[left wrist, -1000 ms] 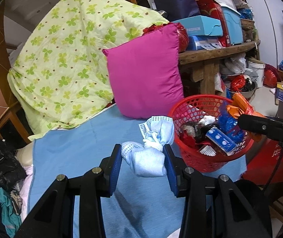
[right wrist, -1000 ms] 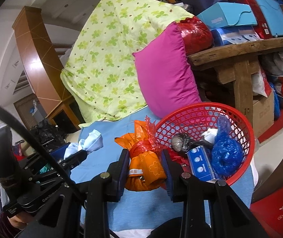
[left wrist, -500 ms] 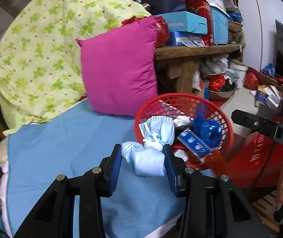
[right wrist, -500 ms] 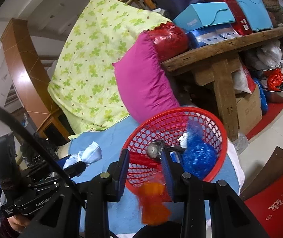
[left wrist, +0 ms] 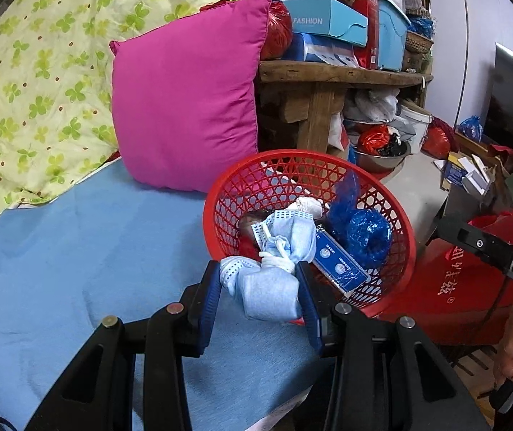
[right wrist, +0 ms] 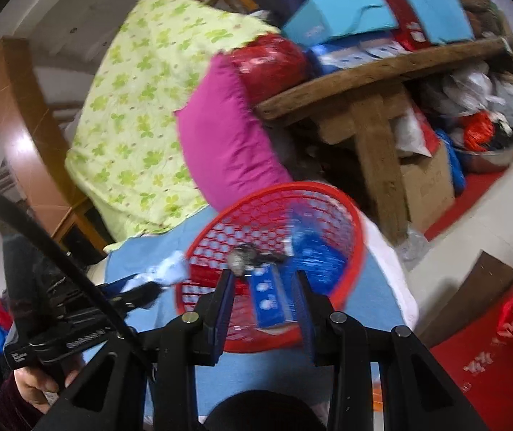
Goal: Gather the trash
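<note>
Left gripper (left wrist: pixel 260 289) is clamped on one wad of light-blue face masks (left wrist: pixel 270 280), held at the near rim of the one red basket (left wrist: pixel 405 237); the wad's upper end overlaps the basket mouth. Right gripper (right wrist: pixel 264 298): fingers parted, nothing between them, hovering at the basket's (right wrist: pixel 349 273) near edge; that view is motion-blurred.

Basket sits on the blue bed sheet (left wrist: pixel 76 251) at its edge. Countable inside: one blue carton (left wrist: pixel 339 264), one crumpled blue plastic bag (left wrist: pixel 364 233), one small white wad (left wrist: pixel 308 205), one dark roundish item (right wrist: pixel 240 256), identity unclear.

Behind the basket: one magenta pillow (left wrist: pixel 188 107) propped upright against one green-flowered quilt (left wrist: pixel 33 72). Beside it, one wooden bench (left wrist: pixel 331 79) stacked with boxes; top one is a light-blue box (left wrist: pixel 328 21) marked "FASHION".
</note>
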{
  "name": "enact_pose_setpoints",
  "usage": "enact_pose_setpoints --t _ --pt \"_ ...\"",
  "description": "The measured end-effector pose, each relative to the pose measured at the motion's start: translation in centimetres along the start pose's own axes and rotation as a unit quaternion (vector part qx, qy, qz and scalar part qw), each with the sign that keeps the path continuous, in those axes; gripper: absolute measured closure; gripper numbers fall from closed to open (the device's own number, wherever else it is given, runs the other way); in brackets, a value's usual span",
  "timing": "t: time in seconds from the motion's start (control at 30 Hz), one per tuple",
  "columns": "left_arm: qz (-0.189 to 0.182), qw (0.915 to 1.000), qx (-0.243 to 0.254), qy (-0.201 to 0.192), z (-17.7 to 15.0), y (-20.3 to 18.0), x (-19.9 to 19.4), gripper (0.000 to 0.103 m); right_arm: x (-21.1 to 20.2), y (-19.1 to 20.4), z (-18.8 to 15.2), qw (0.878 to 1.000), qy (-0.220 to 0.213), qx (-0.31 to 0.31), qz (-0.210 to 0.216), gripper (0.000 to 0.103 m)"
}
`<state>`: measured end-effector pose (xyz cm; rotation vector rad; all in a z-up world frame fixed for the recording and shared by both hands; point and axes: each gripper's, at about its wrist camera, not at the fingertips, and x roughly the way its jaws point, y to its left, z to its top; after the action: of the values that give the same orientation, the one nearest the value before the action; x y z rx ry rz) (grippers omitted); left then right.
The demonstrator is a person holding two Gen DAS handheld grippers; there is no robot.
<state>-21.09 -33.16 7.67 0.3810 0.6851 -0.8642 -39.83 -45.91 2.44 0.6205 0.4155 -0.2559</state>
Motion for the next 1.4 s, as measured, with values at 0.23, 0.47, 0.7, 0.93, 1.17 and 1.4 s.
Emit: enact_pose_setpoints --t 0.23,0.47,0.7,0.93,1.17,1.4 --pt "-0.025 0.9995 0.015 0.007 1.4 -0.6 1.4 0.058 -2.6 -3.3 0.6 0.998 -0.033 0.033 -0.043 0.067" --pt "-0.049 0.9984 0.012 0.026 3.3 -1.3 4.0 0.057 -4.9 -3.6 1.6 0.996 -0.068 0.034 -0.048 0.067" --pt "-0.052 0.9986 -0.001 0.006 4.1 -0.8 4.3 0.032 -4.0 -3.7 1.2 0.996 -0.054 0.040 -0.050 0.067" --pt "-0.039 0.9990 -0.022 -0.002 2.8 1.6 2.6 0.031 -3.1 -2.2 1.2 0.998 -0.046 0.031 -0.043 0.067" --pt "0.040 0.9984 -0.004 -0.040 1.3 2.8 -1.7 0.022 -2.6 1.9 1.5 0.999 -0.023 0.001 -0.038 0.045" --pt "0.124 0.9881 -0.006 -0.090 -0.2 5.4 -6.7 0.014 -2.8 6.4 0.5 0.998 -0.021 -0.042 -0.047 0.038"
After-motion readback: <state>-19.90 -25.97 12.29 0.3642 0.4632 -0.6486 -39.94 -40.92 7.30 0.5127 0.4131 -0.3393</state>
